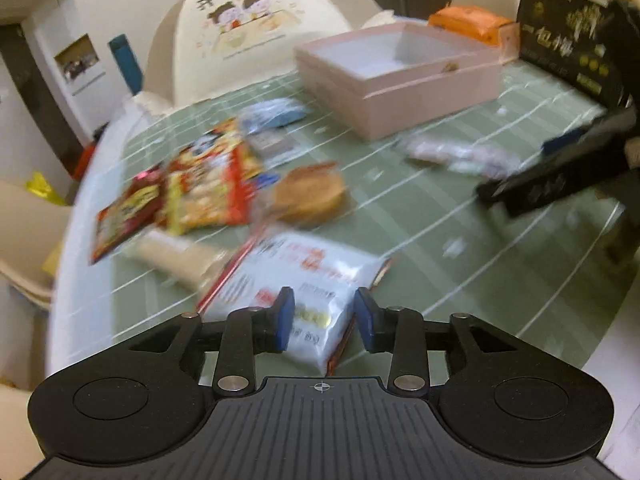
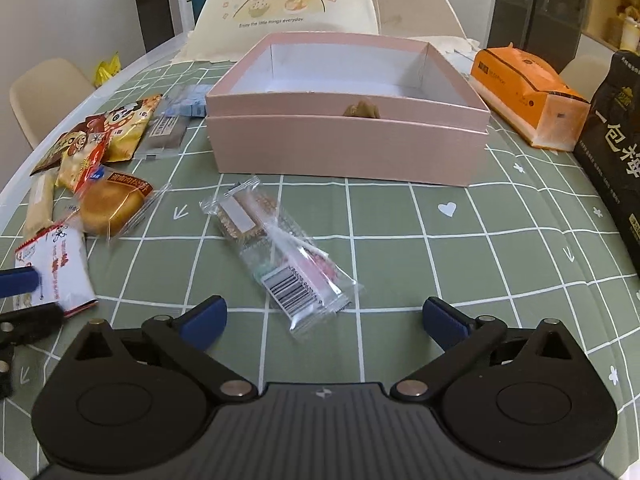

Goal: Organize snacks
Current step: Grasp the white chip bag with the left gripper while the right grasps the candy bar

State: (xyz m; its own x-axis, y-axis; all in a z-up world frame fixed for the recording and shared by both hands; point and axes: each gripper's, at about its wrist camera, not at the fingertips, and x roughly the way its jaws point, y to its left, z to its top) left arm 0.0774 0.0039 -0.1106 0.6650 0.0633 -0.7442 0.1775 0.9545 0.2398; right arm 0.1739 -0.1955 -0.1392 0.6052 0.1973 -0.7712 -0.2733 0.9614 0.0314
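Observation:
My left gripper (image 1: 325, 318) has its blue pads on both sides of a white snack packet (image 1: 304, 280) with red print; the packet lies on the table and the jaws look closed onto its near end. The same packet shows at the left edge of the right wrist view (image 2: 60, 268). My right gripper (image 2: 325, 318) is wide open and empty, just short of a clear-wrapped bar (image 2: 280, 248) with a barcode. An open pink box (image 2: 348, 136) stands behind it. A wrapped round cake (image 2: 114, 204) and several colourful snack bags (image 2: 100, 132) lie at the left.
An orange tissue pack (image 2: 528, 96) sits right of the box, and a tall black bag (image 2: 616, 152) stands at the far right. A cream chair (image 2: 280, 4) stands behind the green checked tablecloth (image 2: 460, 248). The table edge (image 1: 80, 248) curves on the left.

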